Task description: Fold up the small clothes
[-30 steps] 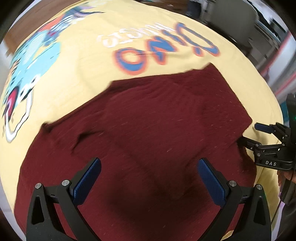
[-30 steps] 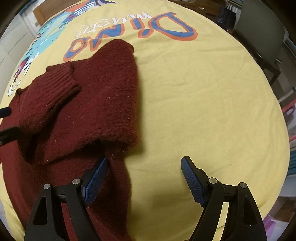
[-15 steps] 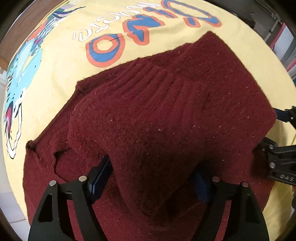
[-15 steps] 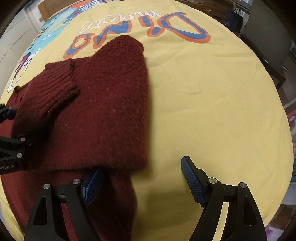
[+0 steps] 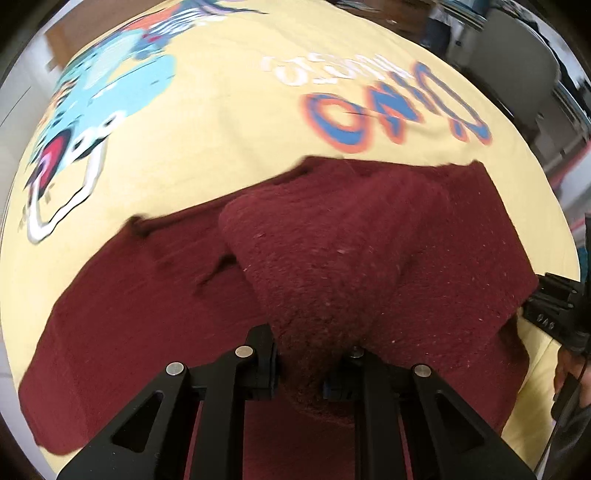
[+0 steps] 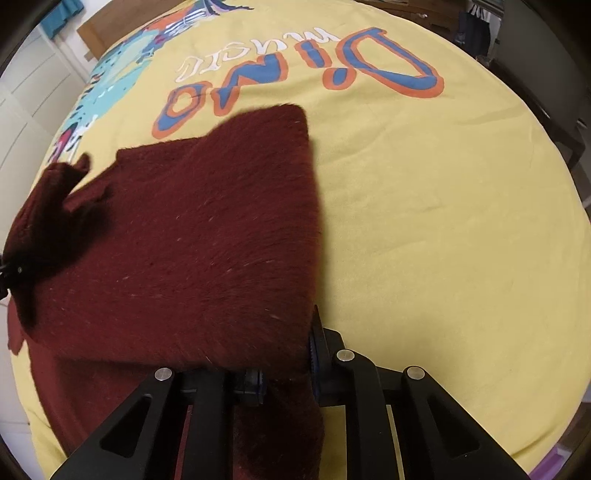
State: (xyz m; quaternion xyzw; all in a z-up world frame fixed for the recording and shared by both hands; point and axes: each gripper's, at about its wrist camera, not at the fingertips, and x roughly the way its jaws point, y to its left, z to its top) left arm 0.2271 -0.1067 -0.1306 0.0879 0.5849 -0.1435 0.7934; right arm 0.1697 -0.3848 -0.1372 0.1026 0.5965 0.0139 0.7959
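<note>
A dark red knitted sweater lies partly folded on a yellow bedspread with a dinosaur print. My left gripper points steeply down; its jaws are closing and the pads press a raised fold of the sweater between them. In the right wrist view the sweater has a folded layer lifted at its near right corner, and my right gripper is shut on that corner. The right gripper also shows at the sweater's right edge. The left gripper is barely visible at the far left.
The yellow bedspread stretches bare to the right of the sweater. A wooden headboard and white cabinet doors stand beyond the bed. A dark chair is at the far right. A person's hand holds the right gripper.
Both grippers went from wide open to closed on the sweater. The left one moved over a raised fold and pinched it; the right one slid left onto the near right corner.
</note>
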